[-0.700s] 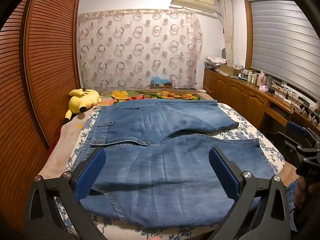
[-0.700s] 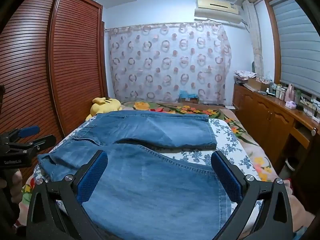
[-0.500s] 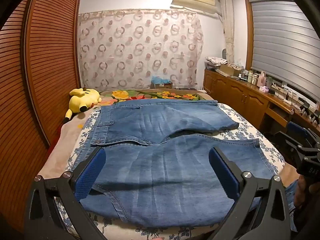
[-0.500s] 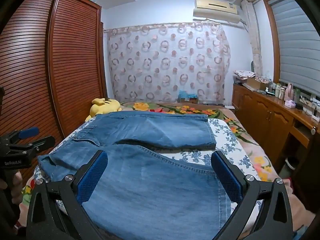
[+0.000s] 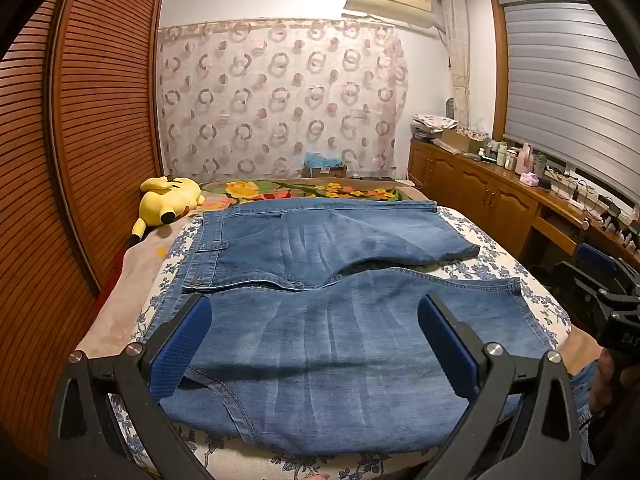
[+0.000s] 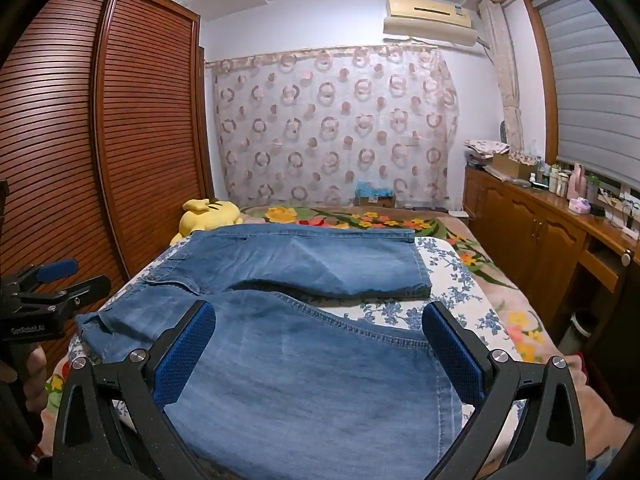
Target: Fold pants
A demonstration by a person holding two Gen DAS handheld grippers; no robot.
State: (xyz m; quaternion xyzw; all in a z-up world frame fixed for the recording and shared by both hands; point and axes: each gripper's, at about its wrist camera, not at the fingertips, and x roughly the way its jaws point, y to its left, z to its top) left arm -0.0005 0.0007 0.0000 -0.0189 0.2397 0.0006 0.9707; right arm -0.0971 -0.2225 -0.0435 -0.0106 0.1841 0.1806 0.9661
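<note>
Blue denim pants point(image 5: 320, 332) lie spread flat across the bed, waistband at the left, both legs running to the right. They also show in the right wrist view point(image 6: 304, 364). My left gripper point(image 5: 314, 344) is open and empty, held above the near leg by the waist end. My right gripper point(image 6: 318, 354) is open and empty above the near leg toward its hem. Each gripper shows at the edge of the other's view, the right one point(image 5: 600, 284) and the left one point(image 6: 52, 280).
The bed point(image 5: 492, 256) has a blue-flowered sheet and a floral blanket point(image 5: 312, 190) at the far end. A yellow plush toy point(image 5: 168, 200) lies at the far left. A slatted wooden wardrobe point(image 5: 80, 152) stands left, a wooden cabinet point(image 5: 492, 196) with bottles right.
Both grippers have drifted very slightly; the right wrist view sits a bit lower over the near leg. The pants have not moved.
</note>
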